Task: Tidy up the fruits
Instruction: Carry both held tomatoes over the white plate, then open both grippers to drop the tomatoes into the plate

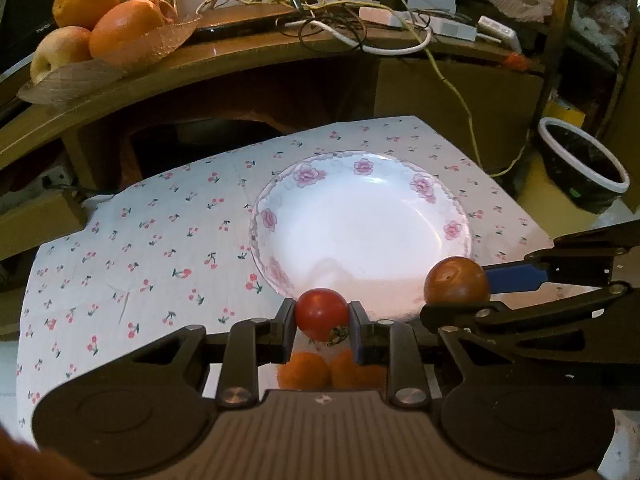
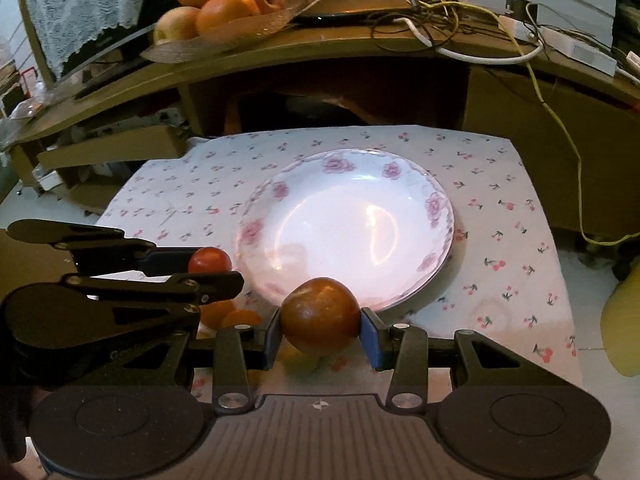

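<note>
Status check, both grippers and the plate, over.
Left gripper shut on red tomato. Right gripper shut on brown fruit. Plate bare, nothing in the way.

1. My left gripper (image 1: 322, 322) is black linkage bars on silver pivot screws.
2. Its fingers (image 1: 356, 334) show dark blue pads.
3. My right gripper (image 2: 320, 330) matches it, with brighter blue fingers (image 2: 372, 340).
4. Each has a ribbed grey centre plate with a small cross mark, flanked by round black discs.

Partly hidden fruit

Your left gripper (image 1: 322, 320) is covering the two oranges (image 1: 304, 370) below it, and they are looking blurred.
</note>
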Demonstrator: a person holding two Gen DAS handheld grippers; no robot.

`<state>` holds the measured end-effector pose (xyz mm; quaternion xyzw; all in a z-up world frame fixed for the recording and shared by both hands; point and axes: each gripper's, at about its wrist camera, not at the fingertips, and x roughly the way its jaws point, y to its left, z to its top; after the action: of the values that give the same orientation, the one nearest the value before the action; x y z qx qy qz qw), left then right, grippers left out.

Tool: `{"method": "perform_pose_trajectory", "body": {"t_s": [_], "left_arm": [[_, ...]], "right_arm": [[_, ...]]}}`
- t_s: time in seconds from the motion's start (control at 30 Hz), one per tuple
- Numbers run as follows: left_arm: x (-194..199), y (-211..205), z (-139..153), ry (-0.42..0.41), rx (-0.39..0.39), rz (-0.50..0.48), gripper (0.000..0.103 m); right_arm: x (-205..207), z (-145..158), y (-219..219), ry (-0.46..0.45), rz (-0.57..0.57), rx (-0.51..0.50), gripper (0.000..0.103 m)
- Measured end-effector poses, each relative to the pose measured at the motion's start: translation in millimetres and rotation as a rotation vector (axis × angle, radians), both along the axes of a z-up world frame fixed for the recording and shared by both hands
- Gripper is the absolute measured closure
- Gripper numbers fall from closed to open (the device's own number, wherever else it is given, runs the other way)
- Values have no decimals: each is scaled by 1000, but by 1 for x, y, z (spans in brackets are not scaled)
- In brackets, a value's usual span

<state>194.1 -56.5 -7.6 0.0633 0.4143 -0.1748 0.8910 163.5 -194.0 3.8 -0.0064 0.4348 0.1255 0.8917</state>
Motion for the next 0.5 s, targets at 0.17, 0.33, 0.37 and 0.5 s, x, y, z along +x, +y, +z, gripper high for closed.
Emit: {"method": "perform_pose_trajectory", "body": {"t_s": [0.17,0.33,0.37,0.5], "left_arm": [[13,1,-3,3,-12,21,71],[23,2,-8,14,-16,32,72],[24,1,-9,12,-12,33,72],[27,-4,-9,-5,11,27,72]], "right_arm": [[11,-2,-1,-6,4,4,60],[22,-6,-1,-12,4,-11,60],[24,-7,-2,-11,5,-10,60],[28,-10,1,-23,5,-48,60]]}}
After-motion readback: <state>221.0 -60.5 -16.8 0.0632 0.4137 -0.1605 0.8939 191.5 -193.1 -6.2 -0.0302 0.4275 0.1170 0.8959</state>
